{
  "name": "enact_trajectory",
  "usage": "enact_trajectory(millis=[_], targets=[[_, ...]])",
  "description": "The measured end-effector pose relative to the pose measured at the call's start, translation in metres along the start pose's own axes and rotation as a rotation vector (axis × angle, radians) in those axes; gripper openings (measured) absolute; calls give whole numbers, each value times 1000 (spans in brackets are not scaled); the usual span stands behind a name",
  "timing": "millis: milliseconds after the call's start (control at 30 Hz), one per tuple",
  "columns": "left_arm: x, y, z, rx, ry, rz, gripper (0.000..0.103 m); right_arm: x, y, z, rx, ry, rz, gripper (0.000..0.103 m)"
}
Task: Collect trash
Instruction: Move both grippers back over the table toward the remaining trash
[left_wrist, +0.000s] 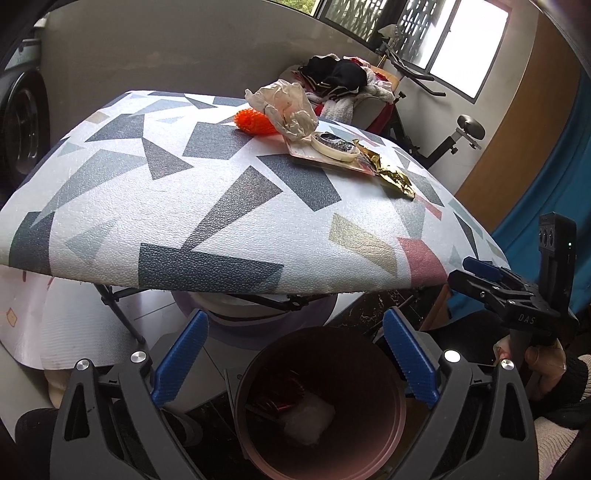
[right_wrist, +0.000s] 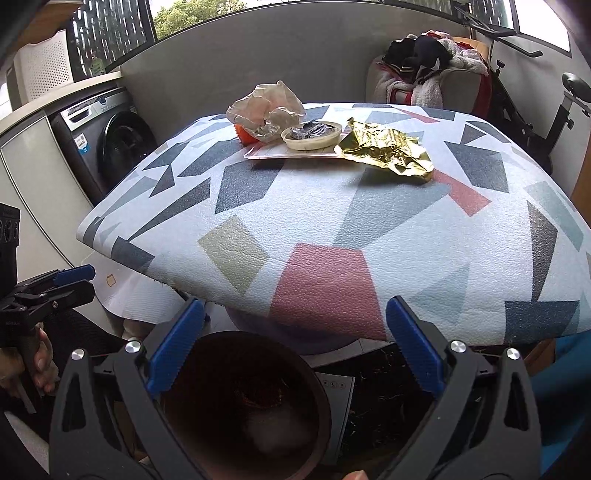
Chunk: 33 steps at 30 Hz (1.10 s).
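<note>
While my left gripper (left_wrist: 291, 354) hangs spread and empty over the bin (left_wrist: 319, 402) below the table edge, my right gripper (right_wrist: 295, 343), likewise released, sees the gold wrapper (right_wrist: 388, 151) ahead, slightly right, long axis crosswise, nearer me than the crumpled paper (right_wrist: 266, 110).

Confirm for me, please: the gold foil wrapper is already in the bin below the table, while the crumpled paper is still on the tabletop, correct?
Not quite. The gold foil wrapper is still on the table, lying against the flat tray, as the right wrist view shows. The crumpled paper is indeed still up there, and the bin does stand below the table.
</note>
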<state>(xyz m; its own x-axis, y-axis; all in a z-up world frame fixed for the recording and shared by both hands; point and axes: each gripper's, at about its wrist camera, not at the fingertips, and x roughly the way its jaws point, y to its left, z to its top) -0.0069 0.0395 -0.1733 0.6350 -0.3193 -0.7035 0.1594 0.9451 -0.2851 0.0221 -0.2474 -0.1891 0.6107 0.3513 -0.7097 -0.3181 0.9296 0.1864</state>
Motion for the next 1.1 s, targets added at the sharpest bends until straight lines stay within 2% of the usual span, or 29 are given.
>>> enact_trajectory(millis=[367, 633, 767, 933, 1100], targets=[[-13, 7, 16, 11, -59, 59, 96, -2, 2, 2, -9, -8, -10, 97], [-14, 15, 30, 2, -73, 76, 97, -1, -10, 15, 37, -17, -20, 97], [-12, 19, 37, -4, -77, 81, 97, 3, -27, 38, 93, -28, -10, 97], [-9, 21, 48, -4, -89, 82, 97, 19, -57, 84, 179, -43, -12, 97], [-3, 24, 59, -11, -98, 77, 97, 49, -76, 133, 161, -38, -57, 97]])
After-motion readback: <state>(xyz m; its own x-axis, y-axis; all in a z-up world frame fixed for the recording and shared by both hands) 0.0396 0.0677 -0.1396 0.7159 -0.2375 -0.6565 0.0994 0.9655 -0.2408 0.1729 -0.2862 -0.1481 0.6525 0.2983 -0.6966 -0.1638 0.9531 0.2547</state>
